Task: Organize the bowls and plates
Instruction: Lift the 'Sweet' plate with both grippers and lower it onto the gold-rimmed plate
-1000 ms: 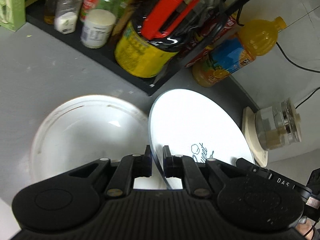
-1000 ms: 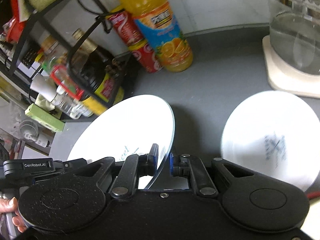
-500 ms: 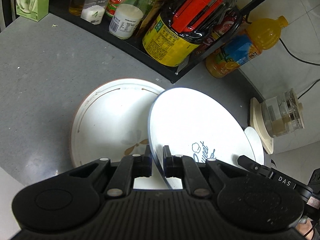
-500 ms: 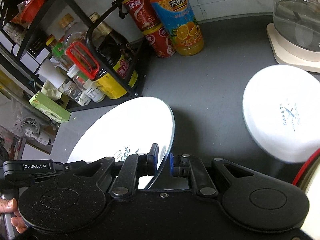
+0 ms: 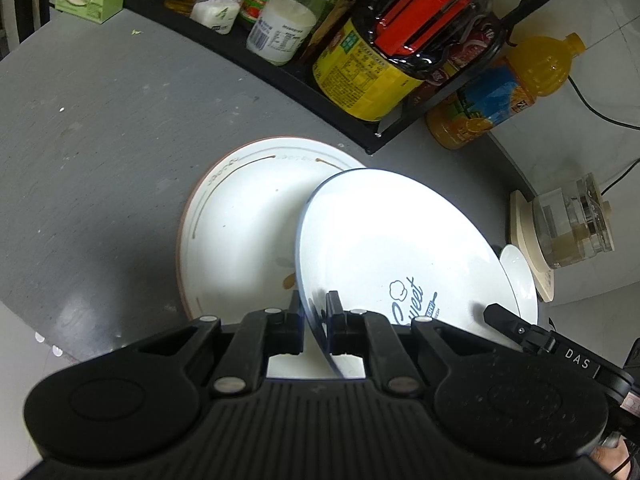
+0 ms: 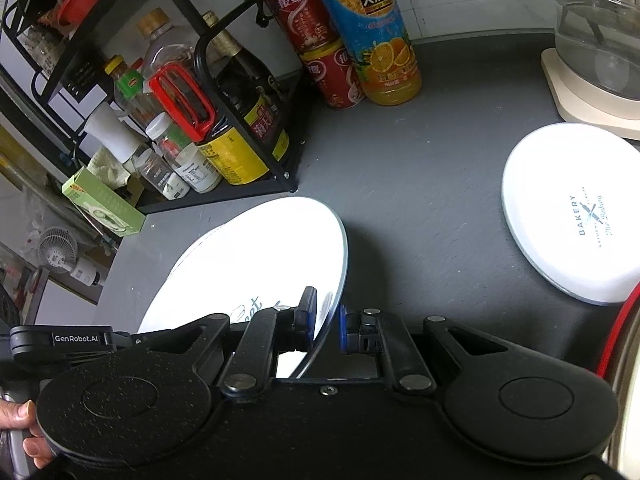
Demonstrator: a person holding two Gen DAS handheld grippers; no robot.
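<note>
A white plate with blue "Sweet" lettering (image 5: 384, 240) is held tilted above the grey counter by both grippers at once. My left gripper (image 5: 315, 312) is shut on its near left rim. My right gripper (image 6: 326, 320) grips the same plate (image 6: 260, 256) on its near right rim. Under it, flat on the counter, lies a larger white plate with a brown rim line (image 5: 240, 224), partly covered by the held plate. Further right on the counter rests a white "Bakery" plate (image 6: 568, 216), apart from both grippers.
A black wire rack (image 6: 248, 128) packed with bottles and jars stands at the back. An orange juice bottle (image 6: 376, 40) and red cans (image 6: 320, 40) stand beside it. A glass kettle on a cream base (image 6: 596, 40) is at the far right. A red-rimmed object (image 6: 616, 340) fills the right edge.
Both grippers have pulled back from the rack with the plate in them. The brown-rimmed plate and the Bakery plate look smaller, and more counter shows.
</note>
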